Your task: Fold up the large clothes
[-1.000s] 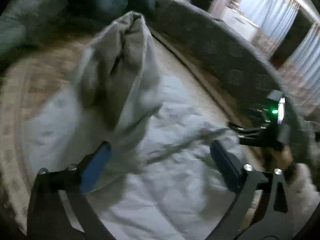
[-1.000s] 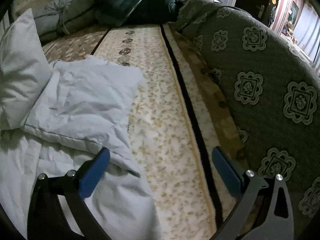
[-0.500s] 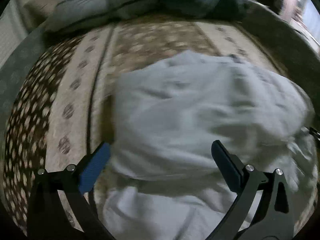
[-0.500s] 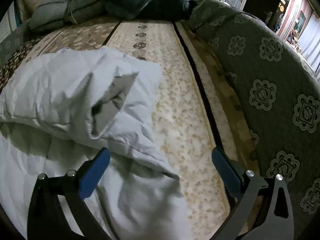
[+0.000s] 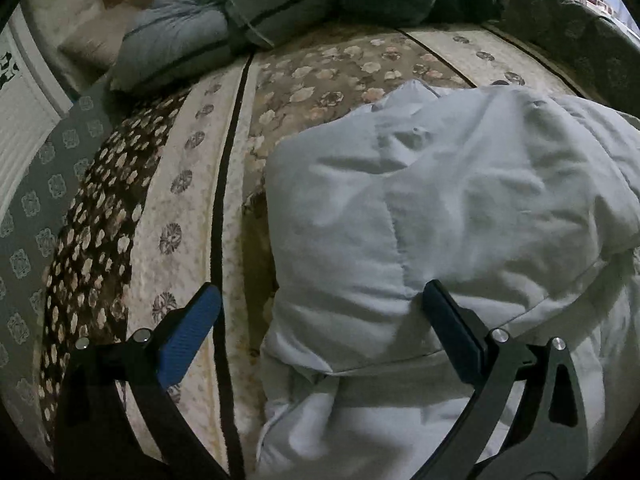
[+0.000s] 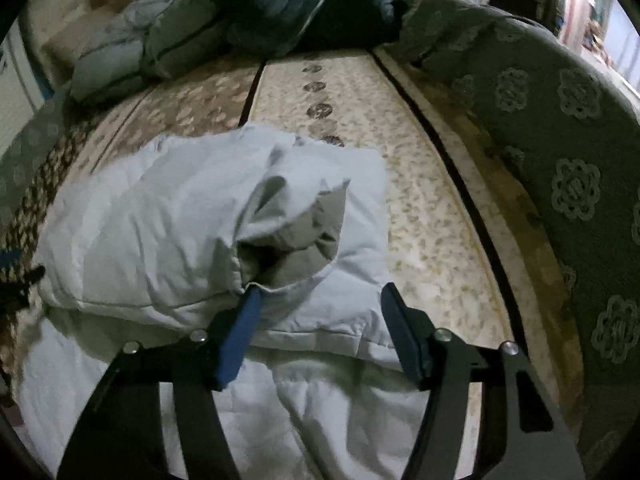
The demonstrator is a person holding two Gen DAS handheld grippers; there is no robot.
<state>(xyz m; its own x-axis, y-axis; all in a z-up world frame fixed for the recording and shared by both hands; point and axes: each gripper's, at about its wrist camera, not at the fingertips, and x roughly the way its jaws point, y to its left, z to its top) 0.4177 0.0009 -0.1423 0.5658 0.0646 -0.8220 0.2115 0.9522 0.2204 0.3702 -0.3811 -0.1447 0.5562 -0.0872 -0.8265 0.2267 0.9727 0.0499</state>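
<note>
Lying folded over itself on the patterned bed cover (image 5: 188,184): one pale padded jacket (image 5: 440,216), its upper part doubled down onto the lower, directly ahead of both tools. Showing in the right wrist view as a puffy bundle (image 6: 192,220) with a grey-lined opening, probably a hood or cuff (image 6: 296,224), sitting just beyond the fingertips.

Judging the step: first fold laid down, flap just let go, tidying or a second fold coming next.

Hovering wide apart, gripping nothing: the left gripper (image 5: 320,320), its left pad (image 5: 188,336) over bare cover, its right pad (image 5: 452,336) over the jacket's folded edge. Standing part-way closed, narrower than the left: the right gripper (image 6: 320,328), left pad (image 6: 240,332) touching or nearly touching the rim of the opening, with no cloth visibly pinched between.

Calling next, by this reading, for closing on the stray lined flap or a side edge, then drawing it inward so the bundle squares up; needing a deep bite, since padded cloth is likely springing back.

Counting: one jacket in work, two grippers, and a heap of darker quilted bedding or clothes (image 6: 256,12) far ahead, number of pieces unclear.
</note>
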